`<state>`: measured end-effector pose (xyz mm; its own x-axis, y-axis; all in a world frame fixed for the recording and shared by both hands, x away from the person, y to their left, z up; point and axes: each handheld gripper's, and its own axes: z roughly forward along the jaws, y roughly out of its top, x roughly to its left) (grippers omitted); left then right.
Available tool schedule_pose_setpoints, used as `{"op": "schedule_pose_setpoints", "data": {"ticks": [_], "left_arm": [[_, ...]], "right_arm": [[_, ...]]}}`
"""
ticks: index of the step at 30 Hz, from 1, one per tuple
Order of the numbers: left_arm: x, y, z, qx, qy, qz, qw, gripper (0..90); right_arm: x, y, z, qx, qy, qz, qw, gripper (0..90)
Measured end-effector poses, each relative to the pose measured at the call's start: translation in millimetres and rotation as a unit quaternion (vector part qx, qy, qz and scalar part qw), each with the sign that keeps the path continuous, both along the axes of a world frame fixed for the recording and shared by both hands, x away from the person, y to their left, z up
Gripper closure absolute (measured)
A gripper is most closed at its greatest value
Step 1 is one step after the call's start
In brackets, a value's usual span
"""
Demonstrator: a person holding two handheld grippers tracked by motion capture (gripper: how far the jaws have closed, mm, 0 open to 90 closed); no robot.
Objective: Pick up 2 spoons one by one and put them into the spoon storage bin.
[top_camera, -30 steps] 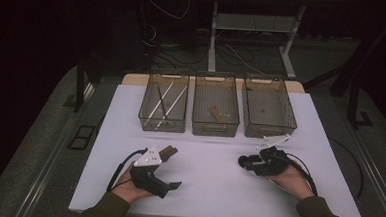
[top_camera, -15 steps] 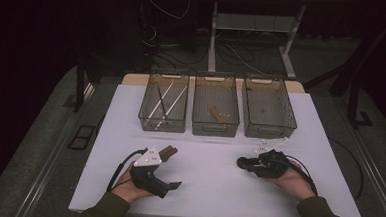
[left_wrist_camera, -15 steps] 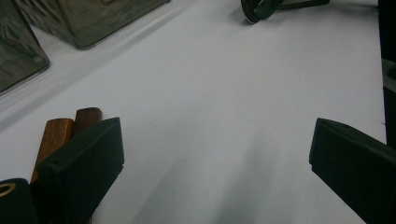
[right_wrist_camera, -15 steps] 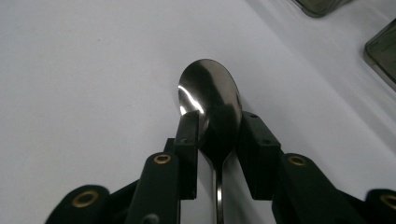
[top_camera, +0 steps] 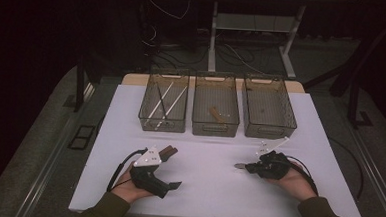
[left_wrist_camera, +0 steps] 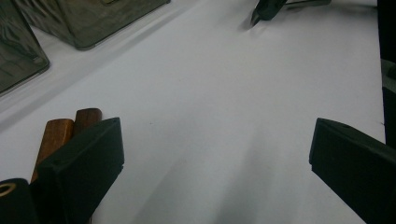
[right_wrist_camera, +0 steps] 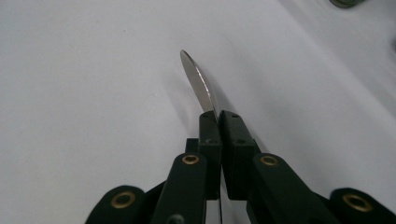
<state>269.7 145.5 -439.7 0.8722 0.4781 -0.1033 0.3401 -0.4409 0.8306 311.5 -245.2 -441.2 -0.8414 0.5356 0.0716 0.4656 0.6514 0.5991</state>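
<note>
My right gripper is shut on a thin silver metal utensil; its jaws have just been closing onto it. The rounded flat end sticks out past the fingertips, just above the white table. In the high view this gripper points left, with the silver utensil at its tip. My left gripper stands wide open with bare table between the jaws. Two brown wooden handles lie outside its left jaw. From above, the left gripper rests at the front left, the wooden handles beside it.
Three clear bins stand in a row at the back of the white table. The left bin holds white sticks, the middle bin a brown piece, and the contents of the right bin are unclear. Cables trail from both grippers.
The right gripper's jaws have closed together on the silver utensil. Both hands have stayed in place.
</note>
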Motion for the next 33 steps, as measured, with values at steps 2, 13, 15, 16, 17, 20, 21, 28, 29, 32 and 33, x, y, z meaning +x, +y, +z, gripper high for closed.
{"op": "schedule_pose_setpoints", "data": {"ticks": [2, 13, 15, 16, 17, 20, 21, 28, 29, 32, 33], "left_arm": [[0.0, 0.0, 0.0, 0.0, 0.0, 0.0, 1.0, 1.8], [0.8, 0.8, -1.9, 0.002, 0.001, 0.001, 1.0, 1.9], [0.8, 0.9, -2.1, 0.001, 0.001, 0.001, 1.0, 1.9], [0.8, 0.9, -2.0, 0.001, 0.0, 0.001, 1.0, 1.8], [0.8, 1.0, -2.0, 0.001, -0.001, 0.0, 1.0, 1.9], [0.7, 0.9, -2.1, 0.001, -0.001, 0.0, 1.0, 1.8], [0.7, 0.7, -2.1, 0.001, -0.001, 0.0, 1.0, 1.8], [0.8, 0.4, -2.2, 0.002, 0.0, 0.0, 1.0, 1.9], [0.8, 0.3, -2.3, 0.002, 0.0, 0.0, 1.0, 1.8], [0.7, 0.2, -2.3, 0.003, -0.002, -0.001, 1.0, 1.8], [0.8, 0.3, -2.2, 0.003, -0.002, -0.001, 1.0, 1.9]], "right_arm": [[0.1, 0.0, 0.0, 0.0, 0.0, 0.001, 1.0, 87.6], [-0.1, -1.9, 0.4, 0.008, 0.003, -0.007, 0.9999, 87.7], [0.2, -3.2, 2.1, 0.014, 0.002, -0.016, 0.9998, 87.8], [0.7, -4.2, 3.3, 0.02, 0.002, -0.02, 0.9996, 87.7], [0.9, -4.9, 4.6, 0.025, 0.002, -0.026, 0.9993, 87.7], [2.5, -7.1, 7.5, 0.043, 0.0, -0.04, 0.9983, 87.7], [2.7, -7.6, 8.3, 0.047, 0.0, -0.045, 0.9979, 87.7], [6.1, -9.4, 15.2, 0.075, -0.009, -0.074, 0.9944, 87.7], [6.9, -9.5, 16.1, 0.079, -0.012, -0.079, 0.9937, 87.7], [9.8, -8.9, 18.9, 0.09, -0.017, -0.093, 0.9915, 87.7], [10.8, -8.1, 19.7, 0.093, -0.017, -0.097, 0.9907, 87.7]]}}
